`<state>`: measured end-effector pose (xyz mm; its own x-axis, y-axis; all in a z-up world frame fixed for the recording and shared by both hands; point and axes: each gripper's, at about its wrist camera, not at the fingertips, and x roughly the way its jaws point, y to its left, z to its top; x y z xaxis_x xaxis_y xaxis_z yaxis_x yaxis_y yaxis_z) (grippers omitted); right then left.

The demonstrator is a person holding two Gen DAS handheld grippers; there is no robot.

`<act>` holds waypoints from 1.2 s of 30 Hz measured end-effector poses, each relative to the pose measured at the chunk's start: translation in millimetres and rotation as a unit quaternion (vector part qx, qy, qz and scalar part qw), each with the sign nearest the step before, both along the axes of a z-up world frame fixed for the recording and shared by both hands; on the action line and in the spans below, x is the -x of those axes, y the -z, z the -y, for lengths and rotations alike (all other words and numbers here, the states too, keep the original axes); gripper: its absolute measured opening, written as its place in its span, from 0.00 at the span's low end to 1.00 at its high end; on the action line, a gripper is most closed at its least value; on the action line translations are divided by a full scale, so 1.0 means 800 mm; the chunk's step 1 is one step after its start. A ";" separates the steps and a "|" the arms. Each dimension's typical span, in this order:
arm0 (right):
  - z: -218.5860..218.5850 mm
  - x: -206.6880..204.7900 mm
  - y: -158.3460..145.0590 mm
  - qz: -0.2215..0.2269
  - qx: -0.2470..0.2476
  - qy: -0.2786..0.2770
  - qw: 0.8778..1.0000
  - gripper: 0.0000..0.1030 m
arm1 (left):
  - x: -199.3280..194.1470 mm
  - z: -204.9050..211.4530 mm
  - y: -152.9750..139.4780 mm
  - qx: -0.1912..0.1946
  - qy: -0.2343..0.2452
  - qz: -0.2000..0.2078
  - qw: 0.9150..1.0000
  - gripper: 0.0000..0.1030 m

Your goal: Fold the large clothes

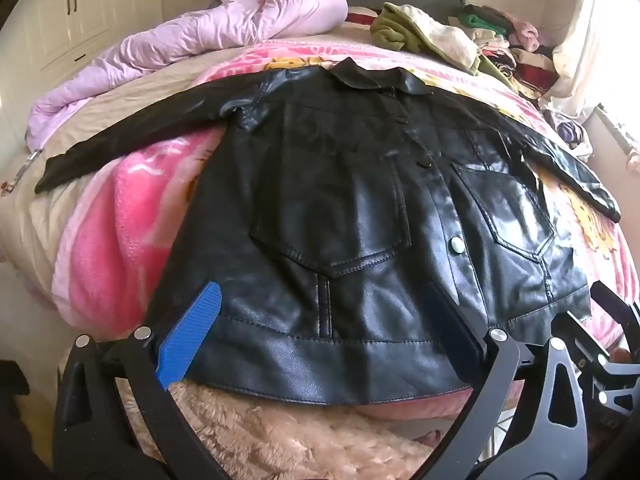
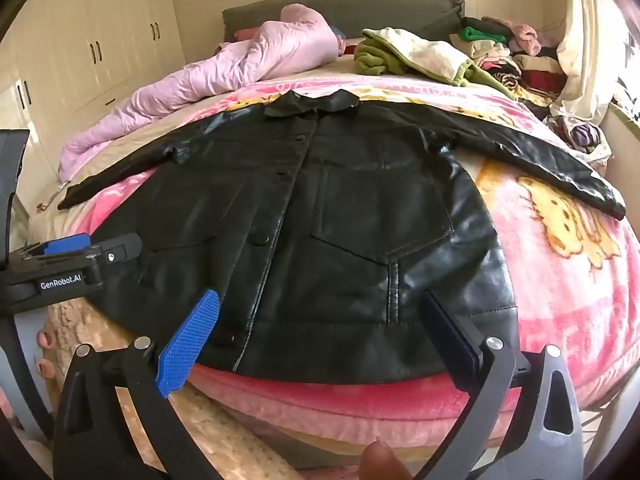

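A black leather jacket (image 1: 352,216) lies flat and front up on a pink blanket (image 1: 120,216), collar far, both sleeves spread out to the sides; it also shows in the right wrist view (image 2: 320,216). My left gripper (image 1: 320,300) is open and empty over the jacket's near hem on its left half. My right gripper (image 2: 320,304) is open and empty over the hem on its right half. The left gripper's fingers (image 2: 80,246) show at the left edge of the right wrist view, beside the jacket's left side.
A lilac quilt (image 1: 224,28) lies bunched at the far left of the bed. A green and cream garment (image 1: 424,32) and a pile of folded clothes (image 1: 516,52) sit at the far right. White wardrobes (image 2: 96,40) stand on the left. A beige fluffy cover (image 1: 256,436) hangs at the near bed edge.
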<state>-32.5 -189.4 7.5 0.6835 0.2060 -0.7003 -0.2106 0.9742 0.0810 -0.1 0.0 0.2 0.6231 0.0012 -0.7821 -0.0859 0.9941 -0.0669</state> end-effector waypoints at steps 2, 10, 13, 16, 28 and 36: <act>-0.001 0.000 0.000 -0.001 0.000 0.000 1.000 0.96 | 0.000 0.000 0.000 -0.002 -0.002 0.001 1.000 0.91; 0.000 0.002 -0.016 0.008 0.004 0.004 1.000 0.96 | 0.000 0.000 0.000 -0.002 0.000 0.004 1.000 0.91; 0.000 0.005 -0.020 0.011 -0.001 0.005 1.000 0.96 | 0.002 0.006 -0.007 -0.002 0.000 0.005 1.000 0.91; 0.001 0.005 -0.019 0.012 -0.003 0.004 1.000 0.96 | 0.002 0.006 -0.008 -0.002 0.000 0.004 1.000 0.91; -0.003 0.006 -0.018 0.013 0.001 0.002 1.000 0.96 | 0.004 0.002 -0.010 0.000 0.003 0.006 1.000 0.91; -0.003 0.007 -0.017 0.014 0.002 0.000 1.000 0.96 | 0.004 0.002 -0.010 -0.002 0.004 0.007 1.000 0.91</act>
